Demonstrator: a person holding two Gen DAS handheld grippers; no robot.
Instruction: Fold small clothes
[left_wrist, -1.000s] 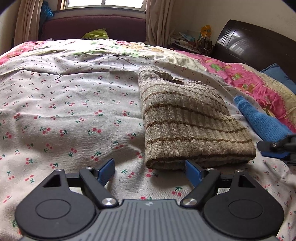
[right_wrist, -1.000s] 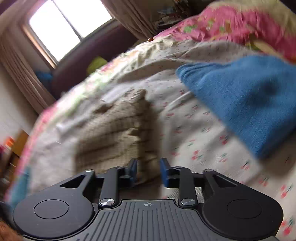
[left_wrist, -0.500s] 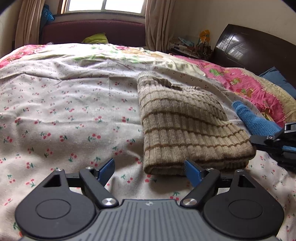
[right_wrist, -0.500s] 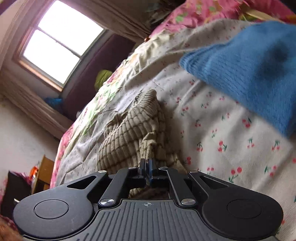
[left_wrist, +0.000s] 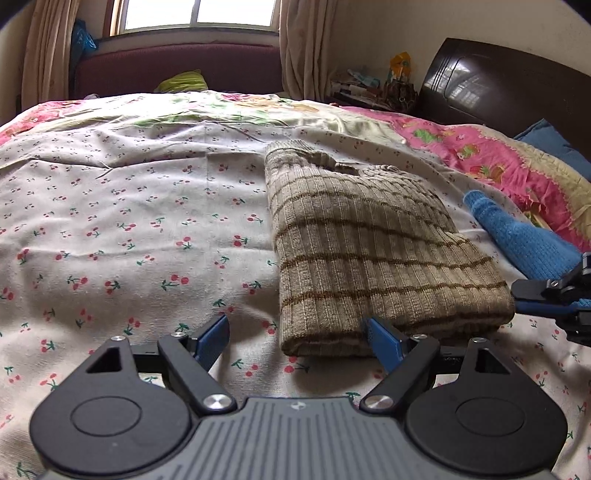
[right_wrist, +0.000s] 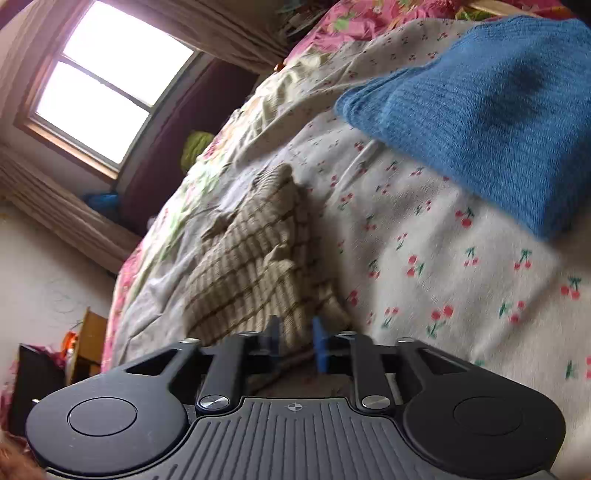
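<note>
Folded tan sweater (left_wrist: 373, 254) just ahead of wide-open, empty left gripper (left_wrist: 299, 338), right gripper (right_wrist: 297, 341) opening at its corner

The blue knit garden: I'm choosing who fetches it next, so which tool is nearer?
Right. The right tool sits at the brown striped sweater's near corner, jaws opening, blue knit garment just beyond. The left tool is across the sweater's front edge from it.

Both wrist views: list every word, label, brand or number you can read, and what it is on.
None can be read.
Clutter beside the headboard: any print is too small.
Pink quilt: pictures only.
Gripper bodies: a small crosshair mark, no letters.
</note>
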